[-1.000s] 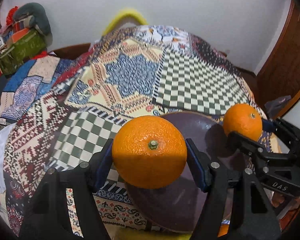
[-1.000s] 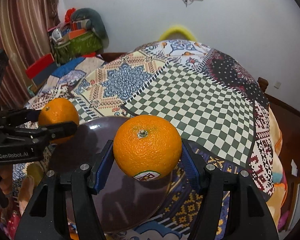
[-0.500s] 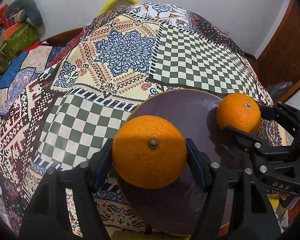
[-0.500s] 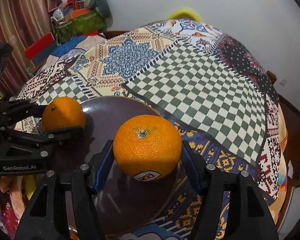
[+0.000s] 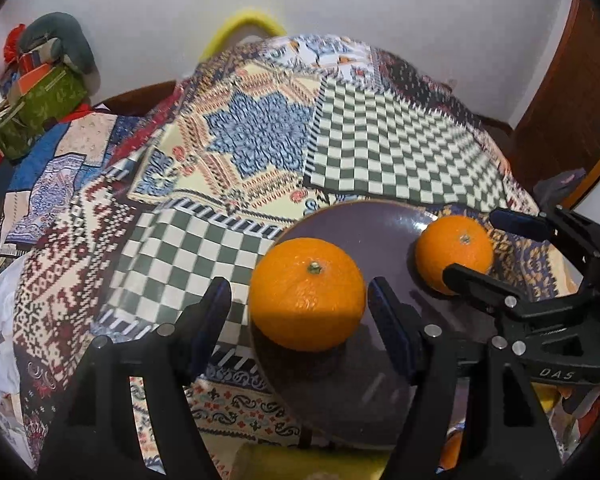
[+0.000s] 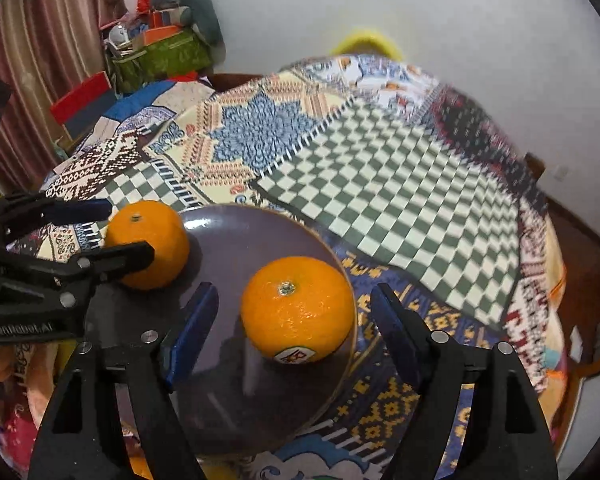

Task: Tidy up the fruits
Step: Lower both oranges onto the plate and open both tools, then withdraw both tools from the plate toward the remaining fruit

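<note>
Since the earlier frame both oranges have been let go; gaps now show beside each pad. The right gripper (image 6: pixel 294 320) is opening around the stickered orange (image 6: pixel 298 310), which sits near the plate (image 6: pixel 236 240) edge. The left gripper (image 5: pixel 300 312) is parted, not gripping; its orange (image 5: pixel 307 294) prob. rests at the opposite rim. A patchwork cloth (image 5: pixel 400 148) lies beneath.

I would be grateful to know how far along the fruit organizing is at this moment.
Done: two oranges sit on the dark plate, one at each side, the plain orange and the stickered orange.

In hand: nothing. The left gripper stands open with gaps beside its orange; the right gripper is opening, its pads off the fruit.

Left: pulling both grippers clear. More orange shows at the bottom edge, possibly further fruit.
</note>
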The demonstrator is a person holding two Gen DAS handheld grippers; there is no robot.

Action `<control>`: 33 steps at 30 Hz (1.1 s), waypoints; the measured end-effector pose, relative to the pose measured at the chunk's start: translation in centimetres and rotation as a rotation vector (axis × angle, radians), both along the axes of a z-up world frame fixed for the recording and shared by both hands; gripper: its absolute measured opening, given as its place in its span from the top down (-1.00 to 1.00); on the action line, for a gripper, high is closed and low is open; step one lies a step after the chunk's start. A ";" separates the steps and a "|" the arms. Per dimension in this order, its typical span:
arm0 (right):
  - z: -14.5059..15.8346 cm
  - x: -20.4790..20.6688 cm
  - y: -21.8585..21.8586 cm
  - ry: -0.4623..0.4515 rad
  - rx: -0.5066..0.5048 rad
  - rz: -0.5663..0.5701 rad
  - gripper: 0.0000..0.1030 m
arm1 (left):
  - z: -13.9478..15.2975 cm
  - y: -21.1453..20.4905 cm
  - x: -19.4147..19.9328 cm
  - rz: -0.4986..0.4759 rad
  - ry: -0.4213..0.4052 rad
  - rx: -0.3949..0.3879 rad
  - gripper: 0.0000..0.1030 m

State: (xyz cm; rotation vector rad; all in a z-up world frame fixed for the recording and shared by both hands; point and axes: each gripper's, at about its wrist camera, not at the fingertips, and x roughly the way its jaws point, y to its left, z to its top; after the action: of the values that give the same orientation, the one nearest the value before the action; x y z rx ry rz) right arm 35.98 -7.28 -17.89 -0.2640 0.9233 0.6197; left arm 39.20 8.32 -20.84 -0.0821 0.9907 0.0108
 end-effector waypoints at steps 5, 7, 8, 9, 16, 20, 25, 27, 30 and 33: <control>2.1 -1.5 -0.4 -0.058 0.017 -0.002 -0.47 | 2.9 0.5 -1.7 0.024 -0.065 -0.010 -0.37; 3.2 -2.1 -0.7 -0.076 0.035 -0.010 -0.47 | 4.0 0.5 -2.6 0.030 -0.089 -0.012 -0.37; 3.6 -2.5 -0.8 -0.084 0.044 -0.014 -0.47 | 4.6 0.6 -3.1 0.033 -0.101 -0.008 -0.37; 4.2 -2.8 -1.1 -0.095 0.053 -0.018 -0.47 | 5.1 0.6 -3.6 0.037 -0.114 -0.002 -0.37; 7.5 -5.6 -3.0 -0.149 0.121 -0.051 -0.47 | 8.1 0.4 -7.4 0.051 -0.178 0.022 -0.40; 8.5 -7.4 -4.1 -0.176 0.124 -0.067 -0.48 | 9.0 0.3 -9.3 0.050 -0.192 0.028 -0.43; 8.8 -9.3 -5.6 -0.182 0.128 -0.081 -0.49 | 9.5 0.2 -11.7 0.062 -0.202 0.025 -0.56; 8.6 -10.1 -6.2 -0.178 0.127 -0.089 -0.51 | 9.4 0.1 -12.6 0.069 -0.199 0.025 -0.58; 8.2 -10.9 -7.0 -0.169 0.121 -0.100 -0.51 | 8.7 -0.3 -13.6 0.073 -0.181 0.028 -0.59; 7.5 -11.8 -7.6 -0.158 0.110 -0.111 -0.52 | 7.7 -0.7 -14.5 0.076 -0.159 0.025 -0.62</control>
State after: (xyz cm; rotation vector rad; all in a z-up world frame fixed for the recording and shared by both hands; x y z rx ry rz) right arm 24.21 -14.86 -10.41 -0.1594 0.7435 0.5377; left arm 24.70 7.62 -13.12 -0.0961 0.8278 0.0849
